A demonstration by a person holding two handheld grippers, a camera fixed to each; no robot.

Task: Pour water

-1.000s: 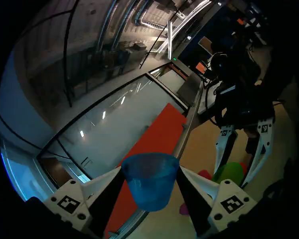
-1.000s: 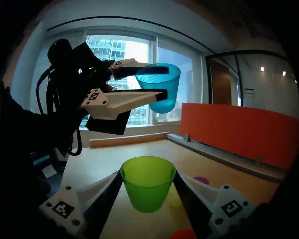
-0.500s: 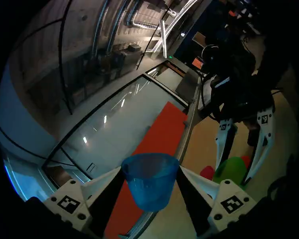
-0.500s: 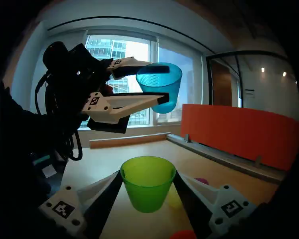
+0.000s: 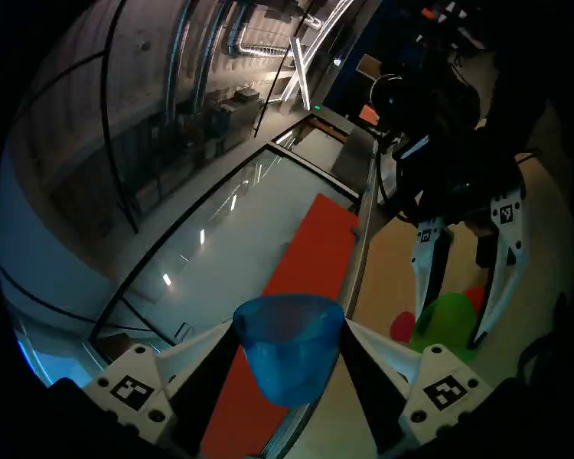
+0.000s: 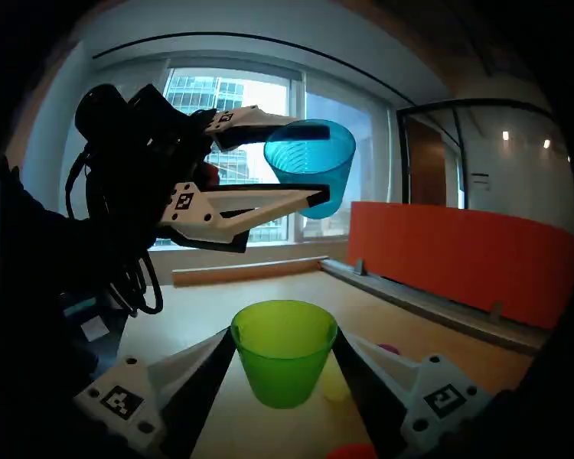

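The blue cup [image 6: 310, 174], tapered and of translucent, faintly ribbed plastic, hung high over the pale wooden bench [image 6: 210, 310]. It was tipped on its side, with its round mouth turned toward the right gripper view. The left gripper [image 5: 287, 327] had its white jaws closed against the cup's two sides. Lower and nearer, the green cup [image 6: 285, 352], smooth translucent plastic, sat upright, pinched between the jaws of the right gripper [image 6: 284, 334]. Two cups, two grippers. Against half a second before, the blue cup had tipped further, showing more of its inside. The green cup had not moved.
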